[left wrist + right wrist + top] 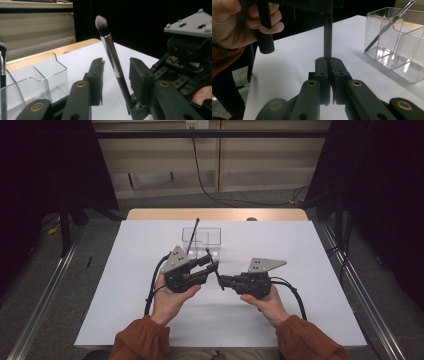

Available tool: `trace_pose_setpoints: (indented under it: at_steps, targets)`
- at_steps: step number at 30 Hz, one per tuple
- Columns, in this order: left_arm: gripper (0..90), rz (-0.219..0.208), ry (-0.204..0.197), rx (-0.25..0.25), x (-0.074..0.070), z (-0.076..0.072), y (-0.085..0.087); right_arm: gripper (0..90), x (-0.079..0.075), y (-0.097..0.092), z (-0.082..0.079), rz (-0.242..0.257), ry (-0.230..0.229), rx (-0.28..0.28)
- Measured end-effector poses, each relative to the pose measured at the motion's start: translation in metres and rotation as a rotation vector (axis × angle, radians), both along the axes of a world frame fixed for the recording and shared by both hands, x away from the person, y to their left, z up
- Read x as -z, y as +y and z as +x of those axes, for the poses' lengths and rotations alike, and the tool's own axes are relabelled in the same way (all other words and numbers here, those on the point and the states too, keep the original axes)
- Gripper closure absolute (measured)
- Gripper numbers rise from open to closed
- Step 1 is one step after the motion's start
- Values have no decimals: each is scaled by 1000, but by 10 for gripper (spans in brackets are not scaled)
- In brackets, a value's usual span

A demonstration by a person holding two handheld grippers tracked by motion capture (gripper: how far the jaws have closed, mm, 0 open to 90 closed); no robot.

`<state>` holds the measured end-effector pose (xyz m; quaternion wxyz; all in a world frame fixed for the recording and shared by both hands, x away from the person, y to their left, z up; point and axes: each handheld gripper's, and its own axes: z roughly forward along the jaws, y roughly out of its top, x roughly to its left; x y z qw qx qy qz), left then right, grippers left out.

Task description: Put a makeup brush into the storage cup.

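Observation:
A makeup brush (112,52) with a silver ferrule and a pale tip stands upright between the two grippers. My right gripper (329,61) is shut on the lower end of its black handle (327,37). In the left gripper view, my left gripper (117,62) has a jaw on each side of the handle. A gap shows beside the handle, so the pads do not press it. From above, both grippers meet over the middle of the white table, left gripper (210,262) and right gripper (221,280) tip to tip.
A clear plastic organizer (202,240) with compartments stands just behind the grippers. Another brush (194,232) leans in it, seen through the wall as a brush (387,25). Hands in rust sleeves hold both grippers near the table's front.

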<state>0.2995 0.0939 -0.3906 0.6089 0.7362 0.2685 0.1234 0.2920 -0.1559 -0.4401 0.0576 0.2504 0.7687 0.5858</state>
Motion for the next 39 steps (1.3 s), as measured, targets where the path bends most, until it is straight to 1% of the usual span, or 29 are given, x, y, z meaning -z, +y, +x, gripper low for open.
trace_pose_setpoints:
  at_steps: [2, 4, 7, 11, 16, 20, 22, 28, 30, 33, 36, 39]
  targets:
    - [715, -23, 23, 10, -1, 2, 3, 848, 1, 1, -1, -4, 4, -4]
    - [777, -29, 24, 13, -1, 2, 4, 848, 2, 2, -1, -5, 4, -9]
    - [789, -23, 30, 26, -1, 2, 5, 848, 3, 4, -1, -7, 4, -14]
    - [803, -45, 52, 45, -1, 3, 6, 848, 3, 4, -1, -8, 3, -16]
    - [816, -55, 60, 70, -3, 5, 5, 846, 2, 4, -1, -4, -3, -10]
    - [840, -45, 58, 97, -6, 2, -1, 841, 2, 5, -2, -8, -10, -15]
    - [842, -30, 44, 104, -8, 0, -3, 840, 2, 5, -2, -7, -6, -19]
    - [842, -35, 46, 103, -9, 0, -2, 839, 1, 5, -3, 0, -14, -23]
    - [842, -32, 43, 101, -8, 0, -3, 836, 2, 5, -3, 2, -10, -22]
    - [842, -28, 47, 101, -7, 0, -5, 812, 2, 5, -2, 1, 3, -20]
    - [842, -34, 48, 95, -6, 2, -8, 774, 2, 5, -2, 3, 2, -19]
    - [842, -23, 47, 99, -6, 3, -11, 736, 1, 4, -2, 7, 4, -12]
